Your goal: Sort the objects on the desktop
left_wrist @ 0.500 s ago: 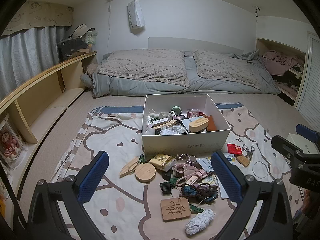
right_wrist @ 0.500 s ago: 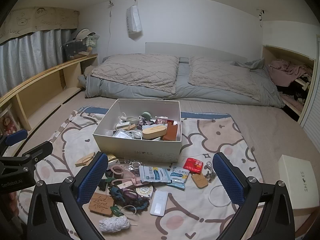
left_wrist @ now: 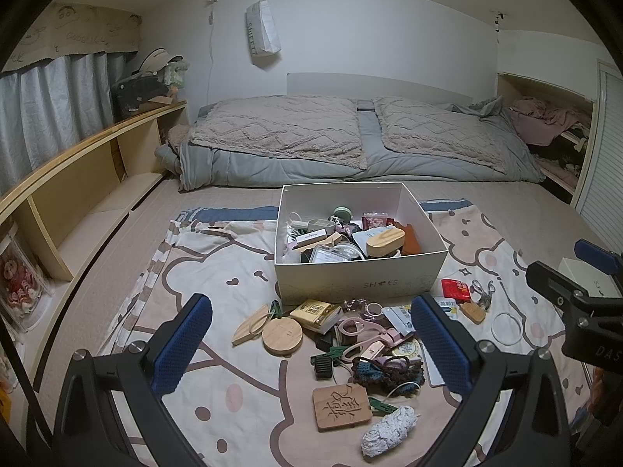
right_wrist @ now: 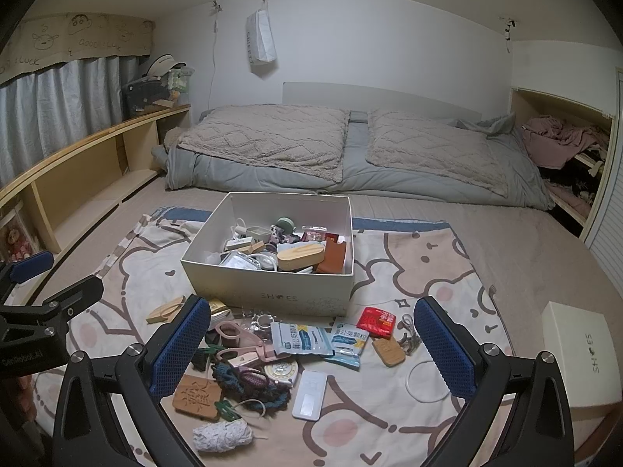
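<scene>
The white box (right_wrist: 268, 290) read "SHOES"; beside it, blue sachets (right_wrist: 301, 337) bore print too small to read. Both the left gripper (left_wrist: 311, 350) and right gripper (right_wrist: 311, 350) gaped wide, empty.

I am in a home bedroom, low to the floor: a mattress (right_wrist: 350, 163) with grey bedding and two beige quilted pillows (right_wrist: 264, 140) lies along the far wall under a white headboard (right_wrist: 373, 97). Grey curtains (right_wrist: 58, 89) under a cartoon-printed valance hang on the left above a long wooden shelf (right_wrist: 78, 163); an open closet nook (right_wrist: 564, 144) on the right holds heaped clothes. A cartoon-bear blanket (right_wrist: 428, 272) spread over the carpet, and a paper bag (right_wrist: 261, 37) hung on the wall, say lived-in private room.
</scene>
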A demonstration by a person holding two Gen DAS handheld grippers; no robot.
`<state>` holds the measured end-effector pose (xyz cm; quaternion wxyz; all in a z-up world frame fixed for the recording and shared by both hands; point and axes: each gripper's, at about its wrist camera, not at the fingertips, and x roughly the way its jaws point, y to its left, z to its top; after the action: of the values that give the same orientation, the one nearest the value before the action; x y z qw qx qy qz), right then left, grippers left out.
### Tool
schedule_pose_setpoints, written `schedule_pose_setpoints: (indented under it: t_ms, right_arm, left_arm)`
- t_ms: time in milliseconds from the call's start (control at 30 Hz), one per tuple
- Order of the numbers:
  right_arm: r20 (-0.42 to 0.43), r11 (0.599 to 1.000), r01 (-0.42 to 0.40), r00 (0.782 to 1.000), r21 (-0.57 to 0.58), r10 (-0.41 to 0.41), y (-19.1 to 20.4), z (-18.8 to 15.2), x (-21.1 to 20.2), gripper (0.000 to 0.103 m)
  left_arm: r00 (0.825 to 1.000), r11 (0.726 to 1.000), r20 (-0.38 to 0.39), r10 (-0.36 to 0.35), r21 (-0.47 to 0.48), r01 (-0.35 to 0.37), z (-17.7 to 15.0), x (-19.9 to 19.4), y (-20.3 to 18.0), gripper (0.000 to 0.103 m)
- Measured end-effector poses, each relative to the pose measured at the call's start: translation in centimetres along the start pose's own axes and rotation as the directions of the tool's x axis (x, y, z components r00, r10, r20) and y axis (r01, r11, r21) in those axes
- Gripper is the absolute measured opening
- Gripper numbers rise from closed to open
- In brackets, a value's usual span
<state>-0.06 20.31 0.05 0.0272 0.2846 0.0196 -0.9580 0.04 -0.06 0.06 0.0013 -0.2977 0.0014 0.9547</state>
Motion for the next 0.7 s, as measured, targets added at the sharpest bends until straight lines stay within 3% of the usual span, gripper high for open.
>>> schedule_pose_setpoints:
  t_ms: [700]
  right_arm:
    - [0.001, 1.000, -0.002, 1.000, -0.001, 0.002, 0.08, 0.16, -0.08, 0.103]
  left_arm:
    - [1.000, 1.000, -0.001, -0.002, 0.000, 0.002, 0.02, 0.01, 0.11, 0.103]
